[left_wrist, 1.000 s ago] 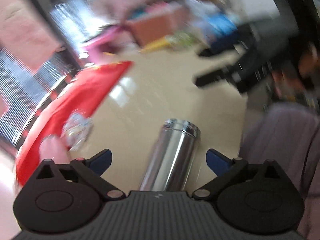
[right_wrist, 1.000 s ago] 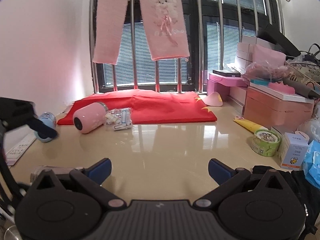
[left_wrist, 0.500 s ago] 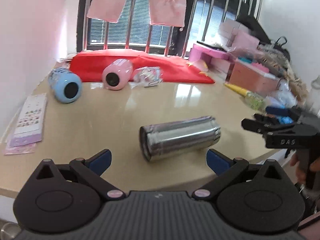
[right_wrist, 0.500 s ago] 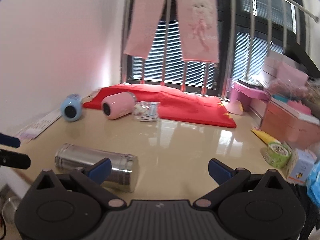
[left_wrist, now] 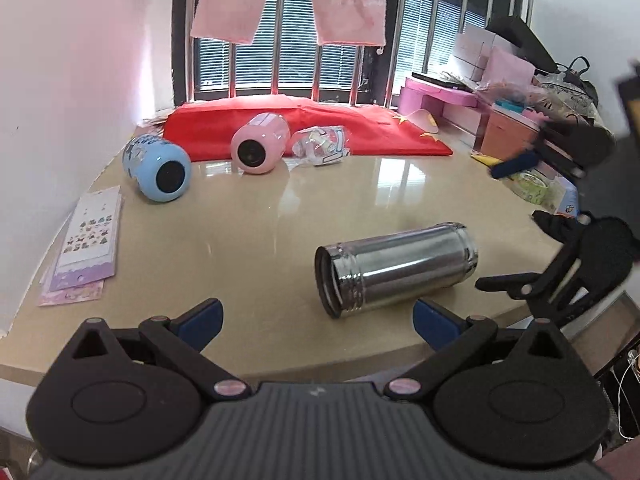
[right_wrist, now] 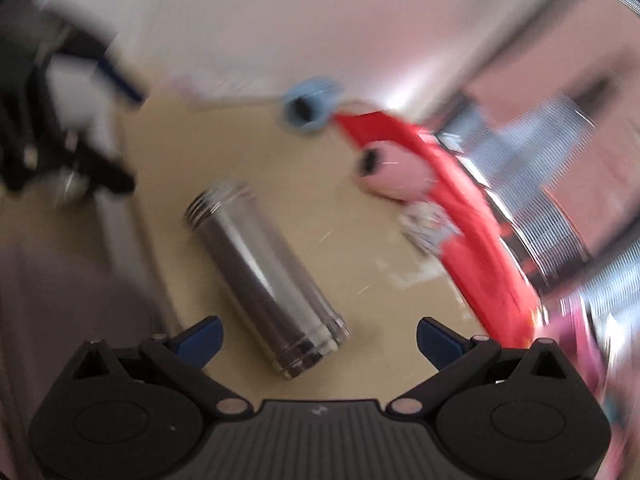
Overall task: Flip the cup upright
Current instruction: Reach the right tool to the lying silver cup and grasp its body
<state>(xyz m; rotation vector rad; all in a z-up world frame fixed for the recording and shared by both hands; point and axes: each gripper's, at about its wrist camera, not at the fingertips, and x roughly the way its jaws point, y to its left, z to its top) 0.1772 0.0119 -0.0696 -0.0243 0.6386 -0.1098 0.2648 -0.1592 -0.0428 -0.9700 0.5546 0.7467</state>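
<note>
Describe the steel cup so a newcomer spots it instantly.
Start at the beige table below the barred window. Nearest its front edge lies the steel cup on its side, apart from the others. Unlike the blue cup and pink cup, it is long, bare and mirror-shiny.

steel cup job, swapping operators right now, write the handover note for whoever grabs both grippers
Left gripper: open, empty, pulled back near the table edge.
Right gripper: open, empty, aimed along the cup from its base end; that view is blurred.
Shiny stainless steel cylindrical cup: on its side on the glossy beige table, open threaded mouth toward the left gripper.
Done: nothing gripped.
Left: close on the cup and stand it upright, mouth up.
</note>
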